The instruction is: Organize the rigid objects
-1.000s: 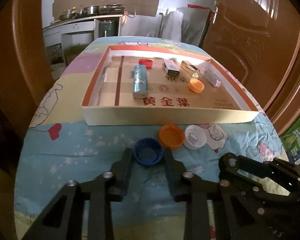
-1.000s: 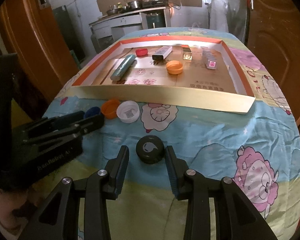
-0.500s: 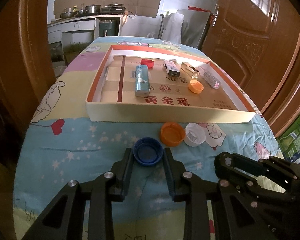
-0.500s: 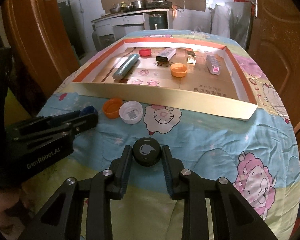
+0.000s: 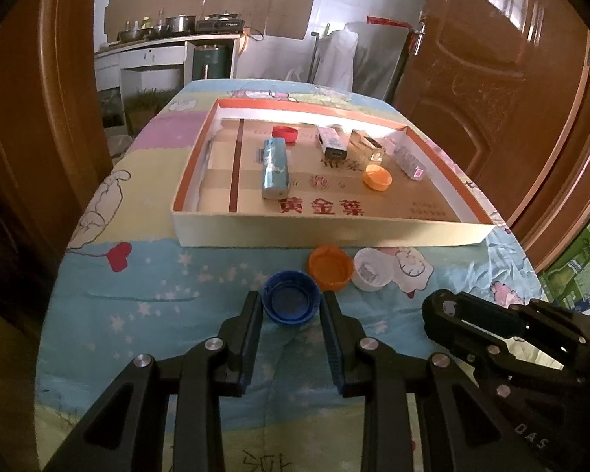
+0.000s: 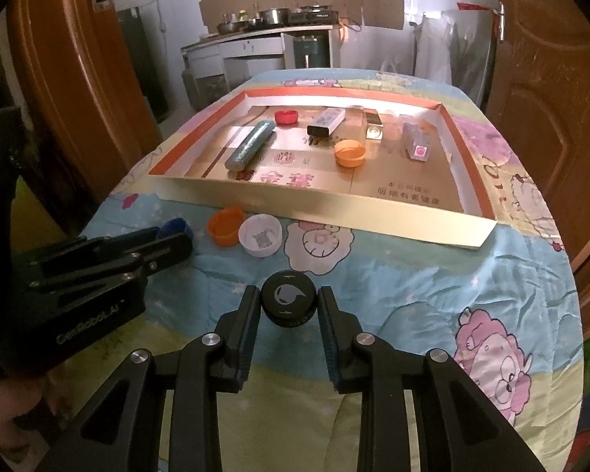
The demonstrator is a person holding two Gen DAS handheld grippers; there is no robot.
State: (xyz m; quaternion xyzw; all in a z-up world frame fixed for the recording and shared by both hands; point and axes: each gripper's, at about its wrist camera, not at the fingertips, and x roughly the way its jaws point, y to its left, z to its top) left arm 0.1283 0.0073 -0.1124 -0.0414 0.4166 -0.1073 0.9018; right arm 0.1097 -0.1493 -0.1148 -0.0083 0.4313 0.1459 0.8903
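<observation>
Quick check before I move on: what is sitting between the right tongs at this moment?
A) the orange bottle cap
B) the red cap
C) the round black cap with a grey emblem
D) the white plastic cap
C: the right wrist view shows the round black cap with a grey emblem clamped between the right tongs.

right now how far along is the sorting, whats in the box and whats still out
Already in the cardboard tray: a red cap, an orange cap, a blue pack and three small boxes. In hand: the left gripper is shut on the blue cap, and the right gripper is shut on the black cap. Still out on the cloth: another orange cap and the white cap.
</observation>
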